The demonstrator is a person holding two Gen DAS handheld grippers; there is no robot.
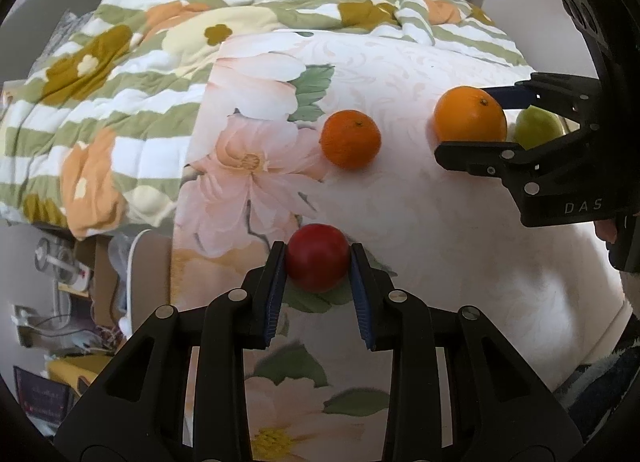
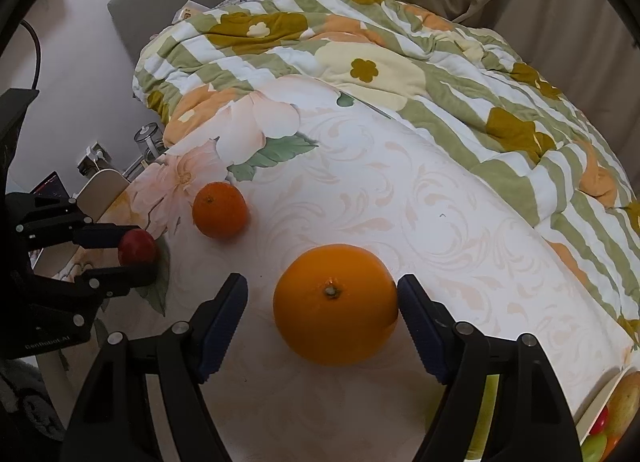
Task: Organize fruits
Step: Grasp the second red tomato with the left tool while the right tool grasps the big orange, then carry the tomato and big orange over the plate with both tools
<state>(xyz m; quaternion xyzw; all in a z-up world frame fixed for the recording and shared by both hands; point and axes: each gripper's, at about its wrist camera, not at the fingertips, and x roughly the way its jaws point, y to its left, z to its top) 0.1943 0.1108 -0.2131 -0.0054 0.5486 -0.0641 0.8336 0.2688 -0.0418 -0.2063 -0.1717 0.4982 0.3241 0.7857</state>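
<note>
A red apple (image 1: 317, 258) lies on the floral bed sheet (image 1: 400, 69), and my left gripper (image 1: 319, 262) is shut on it, both blue pads touching its sides; it also shows in the right wrist view (image 2: 137, 248). A large orange (image 2: 335, 305) lies between the open fingers of my right gripper (image 2: 322, 302); the right pad touches it, the left pad stands apart. A smaller orange (image 1: 351, 138) lies free between the two. A green fruit (image 1: 536, 129) sits behind the right gripper.
A rumpled green, white and orange quilt (image 2: 440, 73) covers the far side of the bed. A tray with several fruits (image 2: 612, 422) shows at the bed's lower right corner. Clutter and cables (image 1: 72, 282) stand beside the bed's left edge.
</note>
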